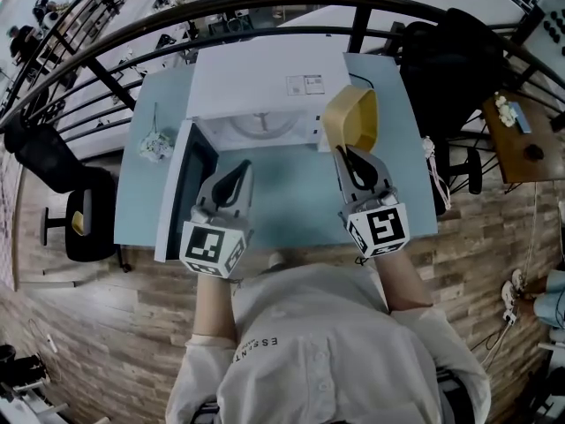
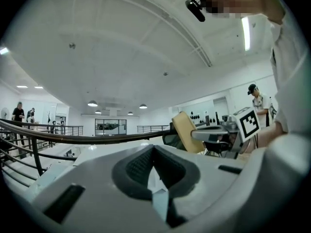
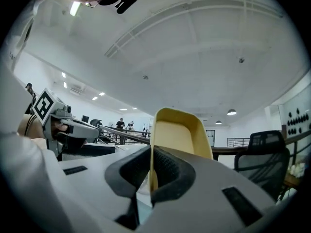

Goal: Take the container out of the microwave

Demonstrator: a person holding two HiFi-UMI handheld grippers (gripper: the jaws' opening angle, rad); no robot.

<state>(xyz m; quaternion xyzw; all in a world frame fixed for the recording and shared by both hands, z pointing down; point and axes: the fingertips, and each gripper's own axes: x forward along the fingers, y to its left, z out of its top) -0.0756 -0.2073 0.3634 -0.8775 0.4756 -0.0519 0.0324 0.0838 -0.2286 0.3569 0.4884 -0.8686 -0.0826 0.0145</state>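
Note:
The white microwave (image 1: 265, 82) stands on a light blue table (image 1: 291, 206), its door (image 1: 179, 193) swung open to the left and its glass turntable (image 1: 265, 127) bare. A yellow container (image 1: 351, 116) hangs tilted on edge outside the oven, in front of its right side. My right gripper (image 1: 346, 154) is shut on its rim, and the rim runs between the pads in the right gripper view (image 3: 151, 152), where the container (image 3: 182, 130) rises behind them. My left gripper (image 1: 240, 171) hovers before the open door, shut and empty (image 2: 153, 149). The container (image 2: 187, 132) also shows there.
A small white object (image 1: 154, 146) lies at the table's left edge. A black chair (image 1: 78, 212) stands left of the table, another black seat (image 1: 446, 60) right of it, and a wooden side table (image 1: 521, 140) further right. A dark curved railing (image 1: 265, 5) runs behind the microwave.

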